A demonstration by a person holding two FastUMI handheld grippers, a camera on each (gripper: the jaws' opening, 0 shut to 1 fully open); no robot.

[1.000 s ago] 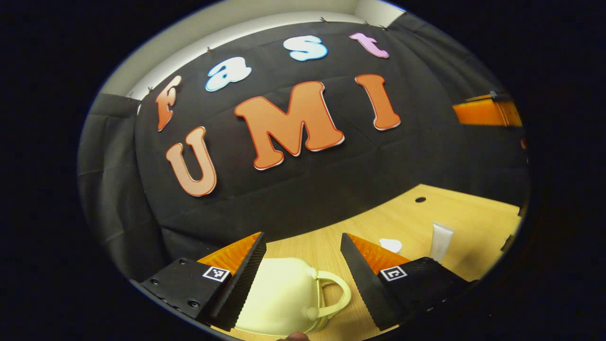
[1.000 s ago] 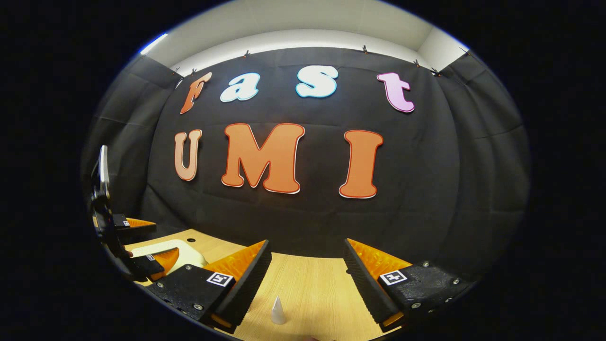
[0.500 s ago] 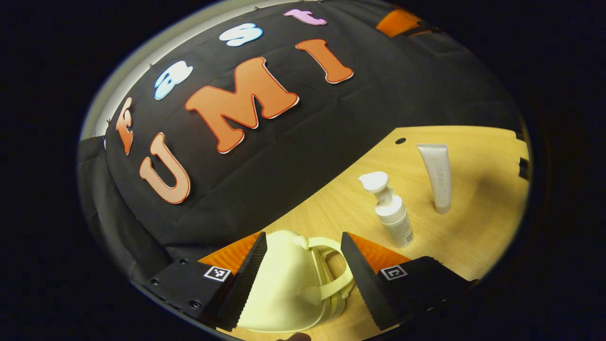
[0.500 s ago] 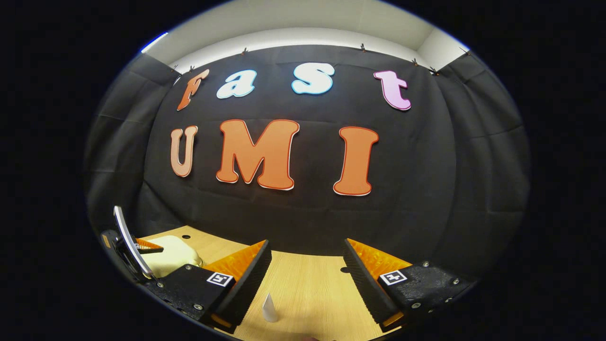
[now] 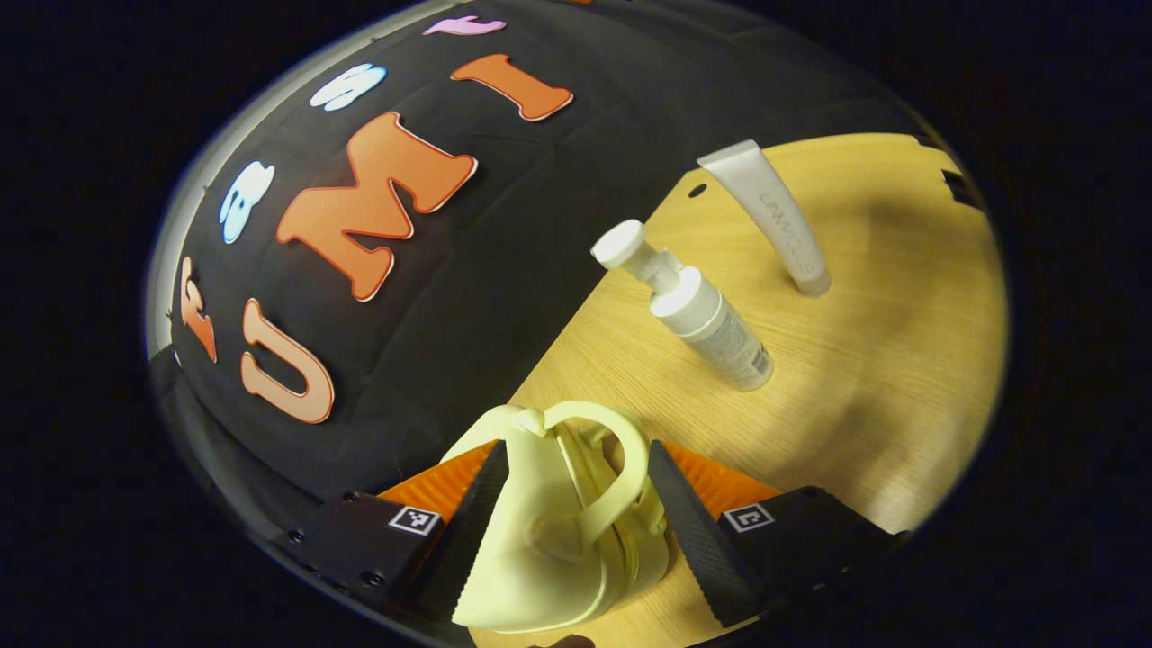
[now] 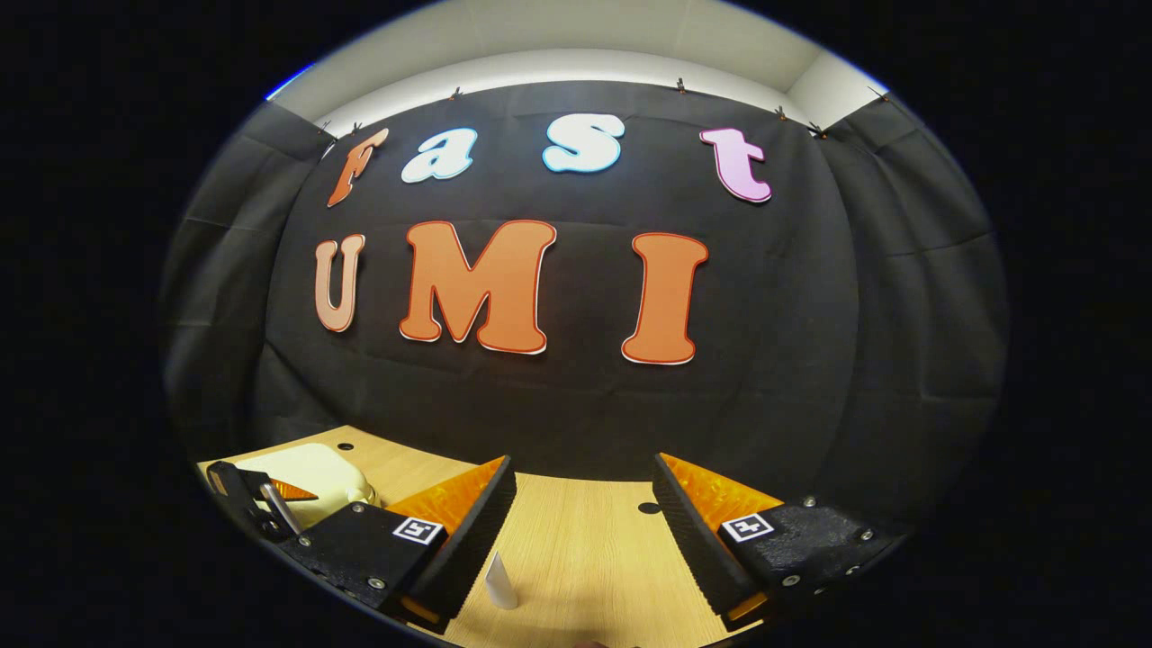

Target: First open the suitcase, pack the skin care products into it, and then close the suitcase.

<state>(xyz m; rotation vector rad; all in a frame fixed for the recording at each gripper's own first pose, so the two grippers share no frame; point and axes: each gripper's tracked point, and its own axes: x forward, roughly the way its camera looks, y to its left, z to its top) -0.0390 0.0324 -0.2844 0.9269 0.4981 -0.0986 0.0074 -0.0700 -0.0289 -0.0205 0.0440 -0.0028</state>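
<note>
The suitcase (image 5: 558, 531), a small pale yellow case with a looped handle (image 5: 605, 468), is sitting between the fingers of your left gripper (image 5: 571, 531), with its shell filling most of the gap. The fingers are standing wide apart on either side of it; the near finger looks to be against the shell, but you cannot tell from here whether both are pressing. The case looks closed, so you are working on the first step, opening it, and nothing is packed yet.

Beyond the fingertips and off to the right, a white pump bottle (image 5: 697, 310) is standing on the desk (image 5: 864, 378), and farther out again a white tube (image 5: 774, 220) is standing on its cap. Both are well apart from the case and from each other.

Your right gripper (image 6: 580, 531) is hanging above the desk with its fingers spread wide and holding nothing. The tip of the tube is poking up just beside its left finger, and past that finger's outer side the suitcase is lying on the desk with your left gripper beside it.

Next you are likely needing a firm hold on the case, then finding the seam or latch by the handle and lifting the lid, with the right gripper coming across to help.
</note>
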